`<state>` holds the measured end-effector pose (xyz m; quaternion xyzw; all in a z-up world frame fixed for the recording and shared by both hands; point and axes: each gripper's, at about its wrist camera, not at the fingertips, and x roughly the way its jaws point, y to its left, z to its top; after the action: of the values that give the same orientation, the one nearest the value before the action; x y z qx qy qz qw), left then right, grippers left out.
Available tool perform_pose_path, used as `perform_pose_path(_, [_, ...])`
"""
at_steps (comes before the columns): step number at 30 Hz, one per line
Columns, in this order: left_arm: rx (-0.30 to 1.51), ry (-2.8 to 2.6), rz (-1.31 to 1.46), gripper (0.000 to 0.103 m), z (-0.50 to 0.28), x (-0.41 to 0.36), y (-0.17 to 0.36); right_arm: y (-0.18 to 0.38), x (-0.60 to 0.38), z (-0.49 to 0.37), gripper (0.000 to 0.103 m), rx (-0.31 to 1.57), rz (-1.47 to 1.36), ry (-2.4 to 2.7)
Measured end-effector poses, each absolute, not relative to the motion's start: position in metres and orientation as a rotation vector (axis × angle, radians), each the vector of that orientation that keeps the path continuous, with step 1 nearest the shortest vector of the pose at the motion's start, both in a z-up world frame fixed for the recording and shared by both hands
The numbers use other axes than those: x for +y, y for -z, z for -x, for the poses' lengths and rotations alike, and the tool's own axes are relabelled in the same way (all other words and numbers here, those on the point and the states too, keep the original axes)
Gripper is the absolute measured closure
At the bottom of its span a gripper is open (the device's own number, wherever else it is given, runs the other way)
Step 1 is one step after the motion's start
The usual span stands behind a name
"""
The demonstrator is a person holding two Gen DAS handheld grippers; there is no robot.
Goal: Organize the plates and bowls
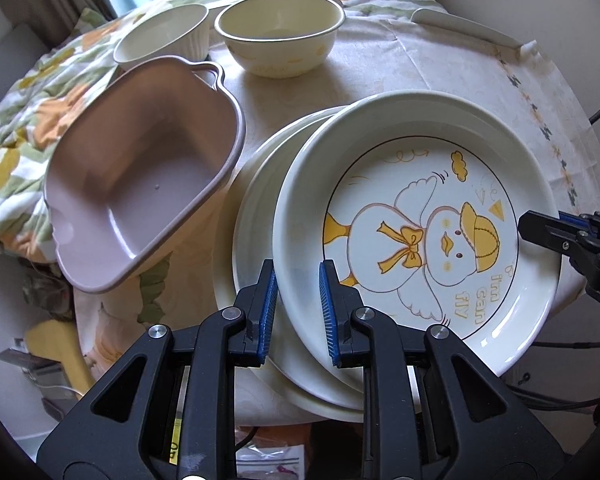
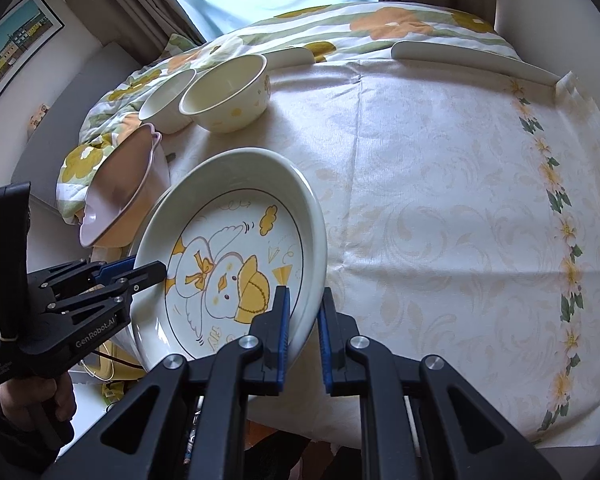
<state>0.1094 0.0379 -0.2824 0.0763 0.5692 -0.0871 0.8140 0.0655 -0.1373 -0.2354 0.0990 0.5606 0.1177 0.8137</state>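
Duck plate (image 1: 416,236): centre-right of left view, tilted, over a plain plate (image 1: 256,216). Left gripper (image 1: 298,300) and right gripper (image 2: 303,332) each pinch its rim on opposite sides. Stacking apparently under way. Unsorted, upper left: pink dish (image 1: 140,196), ribbed bowl (image 1: 162,36), cream bowl (image 1: 278,32).

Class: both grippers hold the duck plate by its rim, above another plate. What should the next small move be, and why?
Probably lower the duck plate straight down onto the plate underneath, then let go. The left gripper and right gripper clamp opposite rims, and it sits tilted and offset over that plate, so levelling it first should seat it.
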Motion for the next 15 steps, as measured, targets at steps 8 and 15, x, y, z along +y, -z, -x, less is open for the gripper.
perform_pose_path(8, [1.192,0.131,-0.263,0.085,-0.108,0.034,0.281,0.235,-0.125,-0.066,0.091,1.205,-0.12,-0.259])
perform_pose_path(15, [1.179,0.101,-0.325,0.085,-0.104,0.028,0.28,0.234,-0.117,-0.068,0.091,1.203,-0.043,-0.252])
